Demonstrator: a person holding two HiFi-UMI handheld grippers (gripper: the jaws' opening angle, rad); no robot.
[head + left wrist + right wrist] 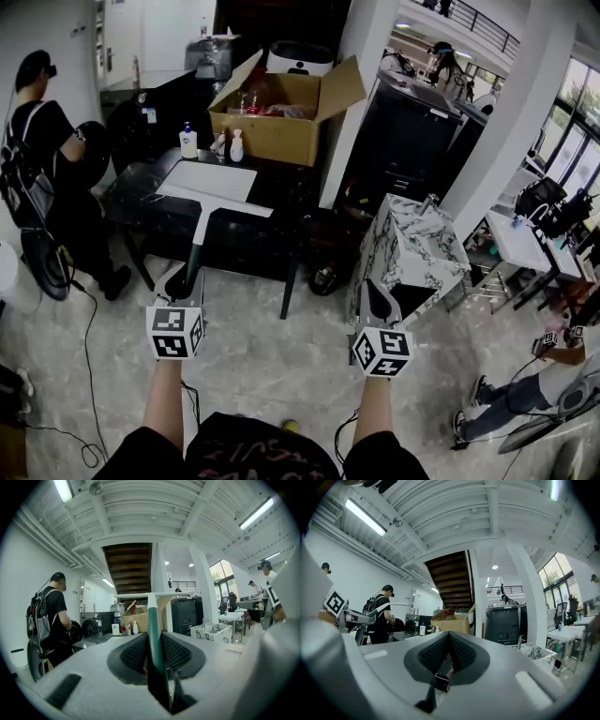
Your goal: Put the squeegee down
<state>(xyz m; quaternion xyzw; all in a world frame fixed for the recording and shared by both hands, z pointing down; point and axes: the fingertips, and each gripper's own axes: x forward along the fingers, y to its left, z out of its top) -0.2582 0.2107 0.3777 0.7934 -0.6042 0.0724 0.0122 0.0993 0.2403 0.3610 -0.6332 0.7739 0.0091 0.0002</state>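
The squeegee (pixel 199 236) has a green and white handle and a long white blade. My left gripper (pixel 185 275) is shut on the handle's lower end. The blade hangs level over the near side of the dark table (pixel 239 246), apart from it as far as I can tell. In the left gripper view the handle (pixel 155 634) runs straight up between the two black pads to the blade at the top. My right gripper (pixel 374 291) hovers over the floor to the right. Its pads (pixel 449 637) meet at the tip with nothing between them.
An open cardboard box (pixel 272 131), pump bottles (pixel 188 141) and a white sheet (pixel 211 178) lie on the table. A marble-patterned sink cabinet (pixel 408 253) stands on the right. One person (pixel 42 159) stands left of the table, another person (pixel 562 366) at the far right. Cables trail on the floor (pixel 84 375).
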